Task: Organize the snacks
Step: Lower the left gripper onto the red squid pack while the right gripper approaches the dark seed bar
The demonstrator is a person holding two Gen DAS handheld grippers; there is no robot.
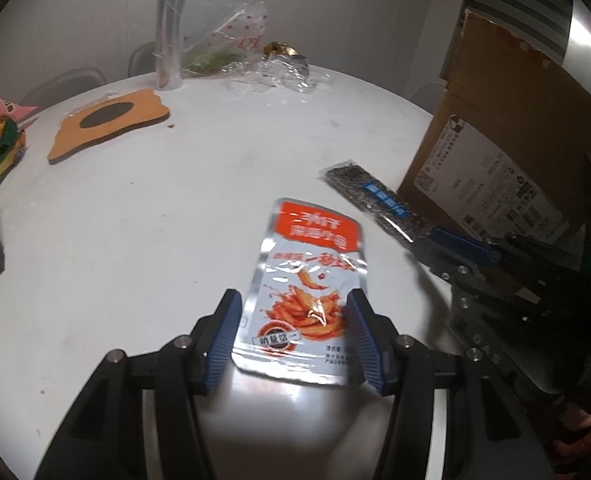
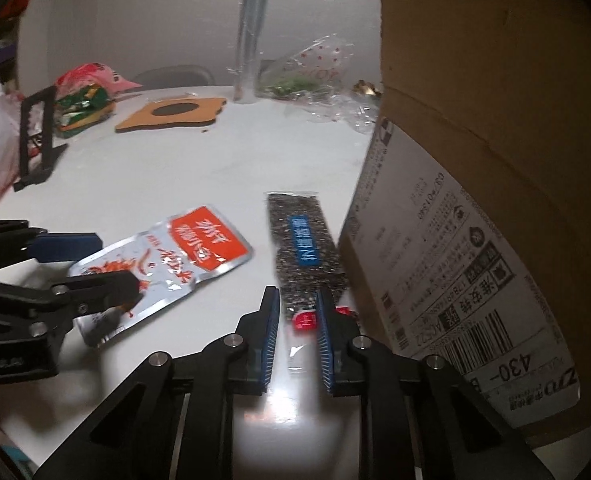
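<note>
Silver foil glints between the blue-padded fingers of the left gripper (image 1: 295, 312), which are spread to either side of the flat orange-and-silver snack pouch (image 1: 307, 292) lying on the round white table (image 1: 155, 220); whether the pads touch its edges, I cannot tell. To the right, the right gripper (image 2: 296, 300) has its fingers closed in on the near end of the long dark seaweed strip packet with a blue label (image 2: 305, 250), which lies just beside the tall brown cardboard box (image 2: 475, 200).
</note>
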